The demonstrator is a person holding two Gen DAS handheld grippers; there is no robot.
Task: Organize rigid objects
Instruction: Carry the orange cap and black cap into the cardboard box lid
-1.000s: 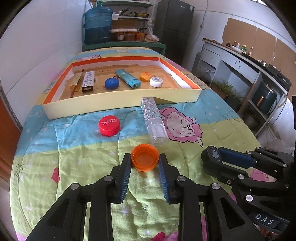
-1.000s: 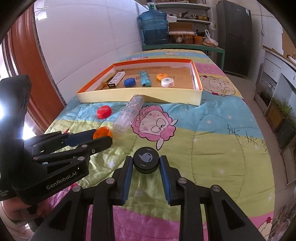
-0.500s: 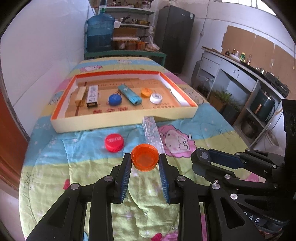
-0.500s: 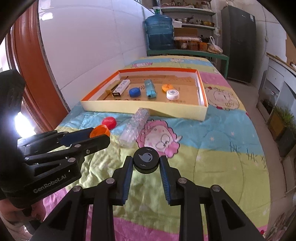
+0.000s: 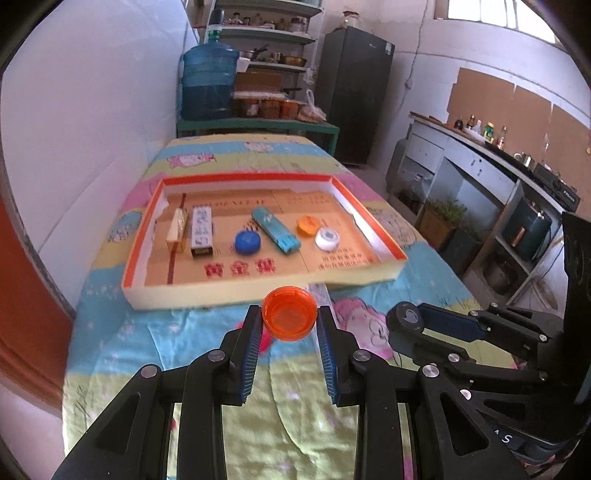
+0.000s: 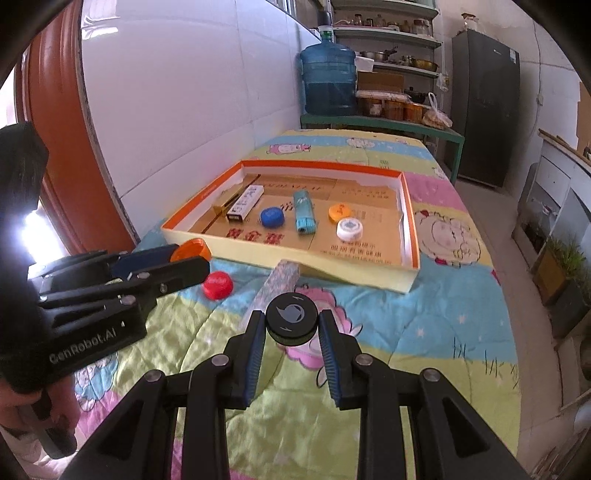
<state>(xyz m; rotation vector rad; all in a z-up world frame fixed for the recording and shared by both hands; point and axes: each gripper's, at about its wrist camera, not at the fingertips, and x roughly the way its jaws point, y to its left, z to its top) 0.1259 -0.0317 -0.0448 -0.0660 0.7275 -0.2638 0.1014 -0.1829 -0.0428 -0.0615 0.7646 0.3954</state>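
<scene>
Fingers (image 5: 255,332) of left gripper (image 5: 290,332) clamp orange cap (image 5: 289,318); right gripper (image 6: 291,332) clamps black cap (image 6: 291,318). Both held above blanket (image 6: 424,325), near tray (image 6: 332,267).

White tiled wall (image 6: 177,92) on left, reddish-brown door frame (image 6: 66,147) beside it. Green bench (image 5: 258,127) carrying blue water jug (image 5: 208,83), shelves (image 5: 273,37) above. Dark fridge (image 5: 354,96) at back. Daylight from high window (image 5: 495,13).

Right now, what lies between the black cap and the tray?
A clear tube lies on the quilt between black cap and tray, in the right wrist view.
</scene>
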